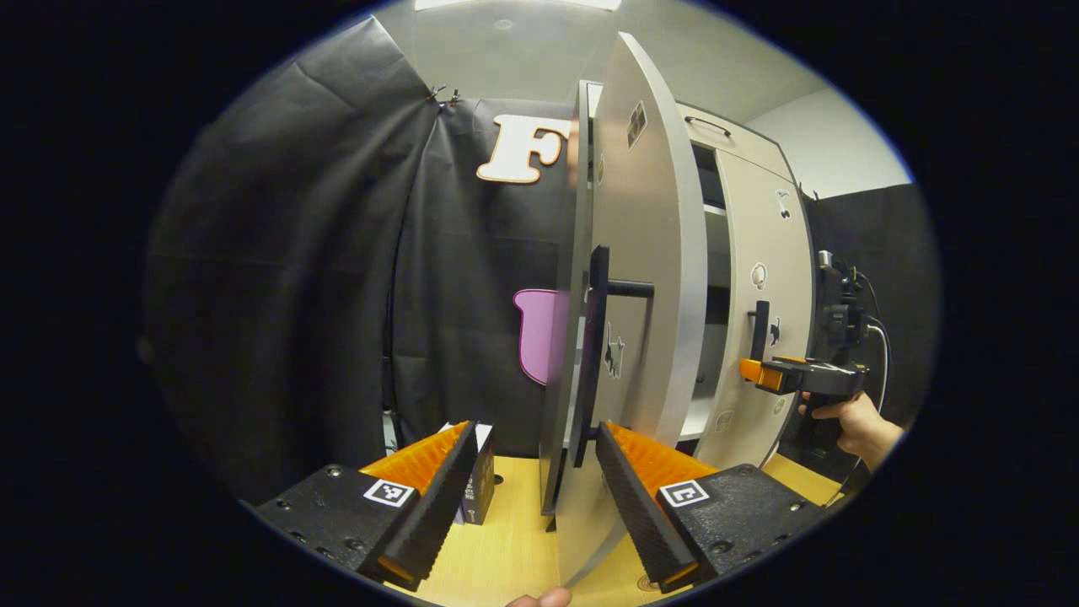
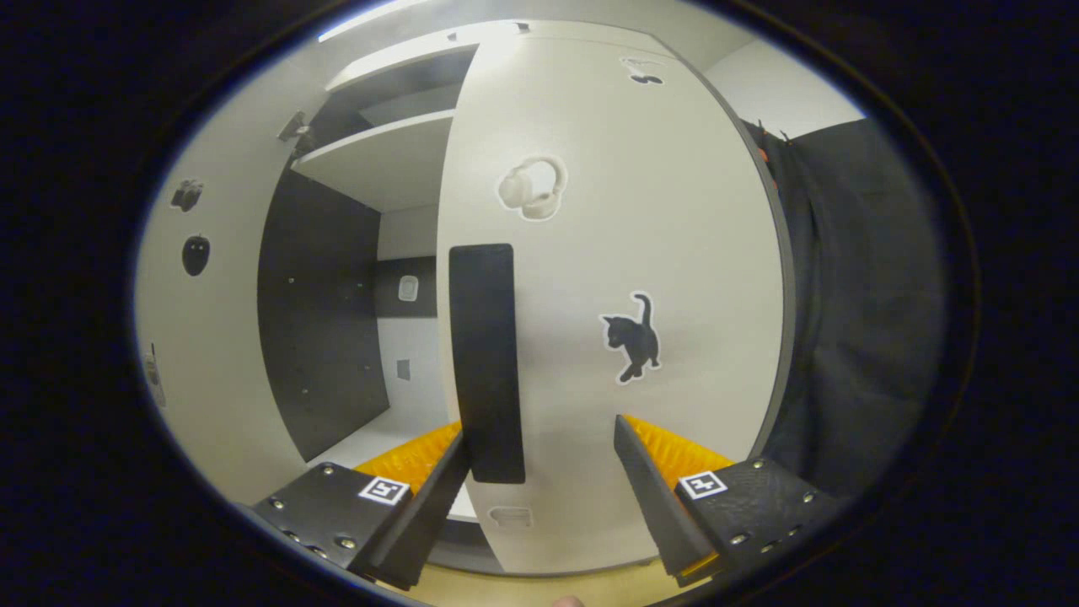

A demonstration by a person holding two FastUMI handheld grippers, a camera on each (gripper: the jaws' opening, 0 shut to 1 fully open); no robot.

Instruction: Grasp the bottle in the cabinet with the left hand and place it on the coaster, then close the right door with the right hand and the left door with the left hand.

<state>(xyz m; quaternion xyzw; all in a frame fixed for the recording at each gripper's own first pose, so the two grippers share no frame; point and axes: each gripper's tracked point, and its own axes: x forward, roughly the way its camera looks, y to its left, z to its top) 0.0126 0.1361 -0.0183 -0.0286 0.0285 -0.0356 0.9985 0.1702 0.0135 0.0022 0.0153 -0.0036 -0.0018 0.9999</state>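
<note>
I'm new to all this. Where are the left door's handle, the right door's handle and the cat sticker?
Left door's handle [image 1: 595, 354], left gripper view, bar's middle.
Right door's handle [image 2: 484, 354], right gripper view, bar's middle.
Cat sticker [image 2: 634, 337], right gripper view, body.

The left door [image 1: 649, 253] is a smooth panel with a satin, faintly reflective pale finish, and its handle [image 1: 597, 354] looks like matt black plastic or coated metal. The right door [image 2: 615, 278] has the same smooth pale surface, with flat sticker decals and a matt black handle [image 2: 485, 362]. The table [image 1: 506, 539] shows light wood grain. The booth wall [image 1: 320, 278] is creased matt cloth.
</note>
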